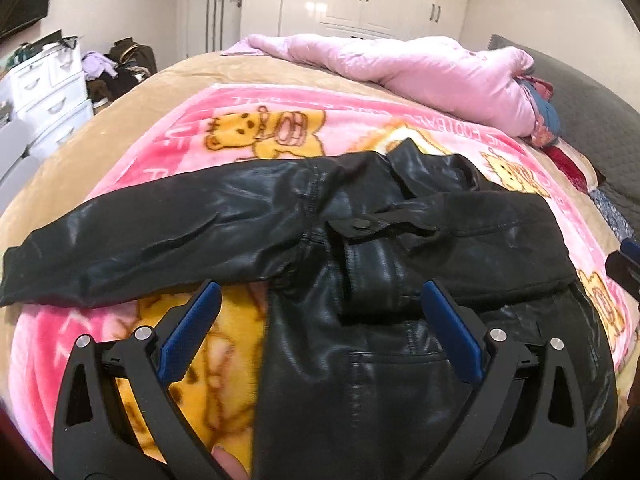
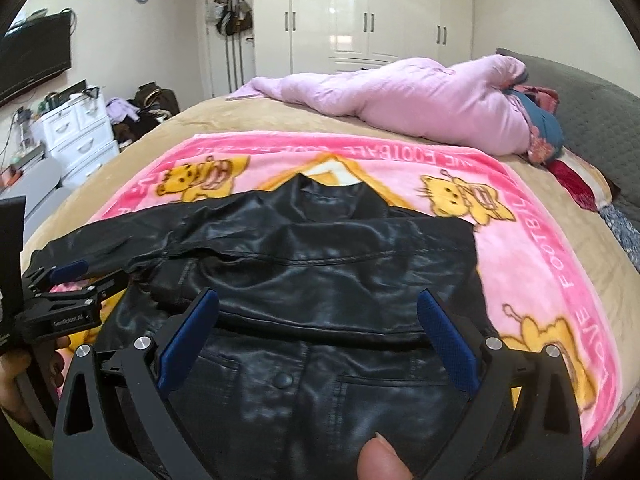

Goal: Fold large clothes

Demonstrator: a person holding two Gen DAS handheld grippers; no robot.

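A black leather jacket (image 1: 360, 248) lies front up on a pink cartoon blanket (image 1: 176, 148) on the bed. Its left sleeve (image 1: 132, 236) stretches out to the left; the right sleeve is folded across the chest. My left gripper (image 1: 320, 300) is open above the jacket's left side, holding nothing. My right gripper (image 2: 318, 304) is open above the jacket (image 2: 320, 264), over its lower front, holding nothing. The left gripper (image 2: 68, 280) also shows at the left edge of the right wrist view, near the outstretched sleeve's cuff. The blanket (image 2: 532, 240) extends to the right.
A pink quilt (image 2: 420, 104) is bunched at the far end of the tan bed (image 2: 224, 120). A grey headboard (image 2: 600, 120) is at the right. White drawers (image 2: 80, 136) and piled clothes stand left of the bed. White wardrobes (image 2: 380, 12) line the back wall.
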